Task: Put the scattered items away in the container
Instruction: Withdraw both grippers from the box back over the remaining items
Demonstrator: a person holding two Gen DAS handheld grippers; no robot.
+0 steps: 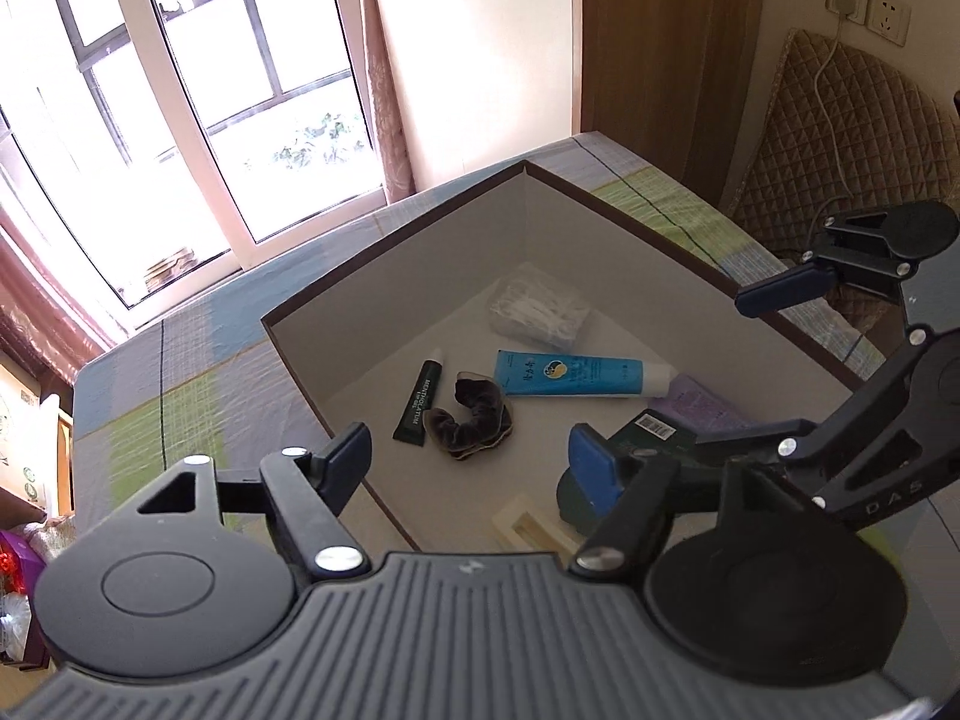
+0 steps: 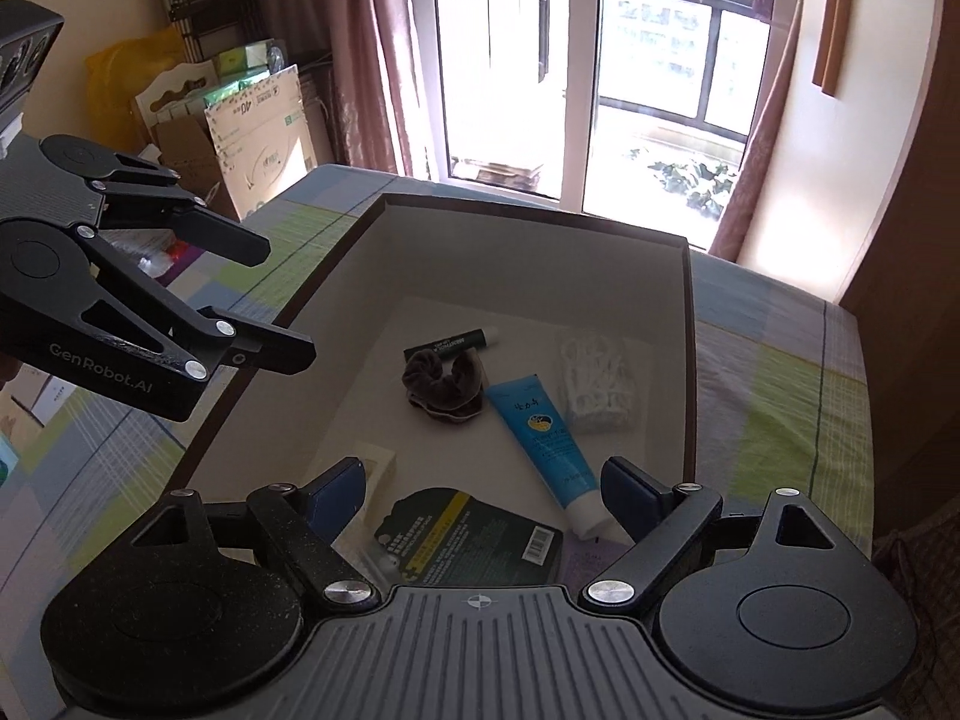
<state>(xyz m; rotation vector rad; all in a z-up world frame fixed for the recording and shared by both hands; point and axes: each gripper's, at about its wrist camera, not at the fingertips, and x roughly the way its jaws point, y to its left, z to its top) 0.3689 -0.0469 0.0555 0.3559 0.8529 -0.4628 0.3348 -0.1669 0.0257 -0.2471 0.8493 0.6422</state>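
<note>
A: Both tongs hang over the box. The left tongs (image 1: 474, 462) stand wide with nothing between the pads, and the right tongs (image 2: 483, 489) are just as wide and just as bare.

B: And the things to be tidied?

A: All that I can see lie inside the container (image 2: 690, 360), on its pale floor. The brown scrunchie (image 2: 444, 387) sits mid-floor, touching the dark lip-balm tube (image 2: 450, 341) behind it. The blue tube (image 2: 546, 450) lies just beside the scrunchie, its long axis running from the middle of the floor toward the right tongs, white cap nearest them. The clear bag of white picks (image 2: 600, 393) is beyond it by the right wall. A dark green card packet (image 2: 474, 546) and a small cream box (image 2: 378, 465) lie closest to both tongs, and a lilac packet (image 1: 702, 399) is partly under the green one.

B: Anything left out on the bed?

A: None shows on the checked bedsheet (image 2: 780, 372) around the box, though both cameras miss the near side.

B: So it's done?

A: It reads that way to me, as far as these views reach. If anything remains, it lies out of frame, and I can't say which hand is nearer.
</note>
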